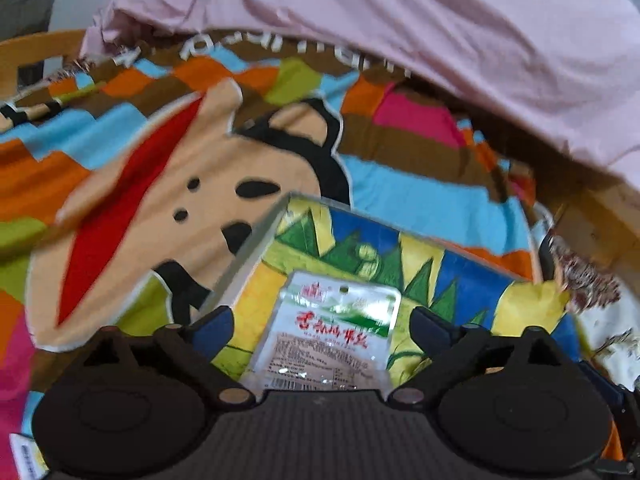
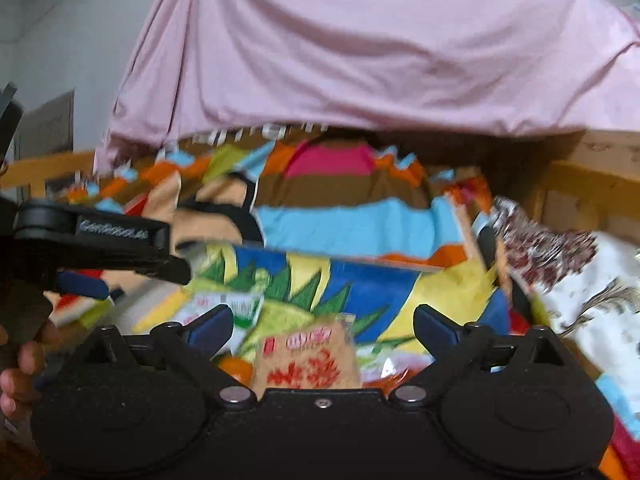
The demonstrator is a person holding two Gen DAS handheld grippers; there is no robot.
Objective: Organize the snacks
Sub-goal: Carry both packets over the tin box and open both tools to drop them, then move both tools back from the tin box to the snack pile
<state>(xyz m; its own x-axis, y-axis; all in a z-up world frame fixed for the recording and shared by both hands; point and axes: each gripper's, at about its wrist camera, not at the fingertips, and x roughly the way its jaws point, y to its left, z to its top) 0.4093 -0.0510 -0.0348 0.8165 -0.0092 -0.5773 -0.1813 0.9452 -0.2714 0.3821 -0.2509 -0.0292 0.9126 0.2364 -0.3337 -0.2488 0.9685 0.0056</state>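
Note:
A clear box (image 1: 256,248) with a blue, yellow and green picture on its bottom lies on a bright cartoon blanket (image 1: 160,184). A white snack packet with red writing (image 1: 328,336) lies in it, right in front of my left gripper (image 1: 322,324), which is open around it with nothing held. My right gripper (image 2: 323,326) is open over a tan snack packet with red characters (image 2: 308,360) inside the same box (image 2: 360,280). The white packet (image 2: 224,308) and the left gripper's body (image 2: 104,240) show at the left of the right wrist view.
A pink sheet (image 1: 400,20) hangs over the far side. A wooden frame (image 2: 592,192) runs along the right and back. A white patterned cloth (image 2: 592,280) lies at the right. Red and orange wrappers (image 2: 392,376) sit near the tan packet.

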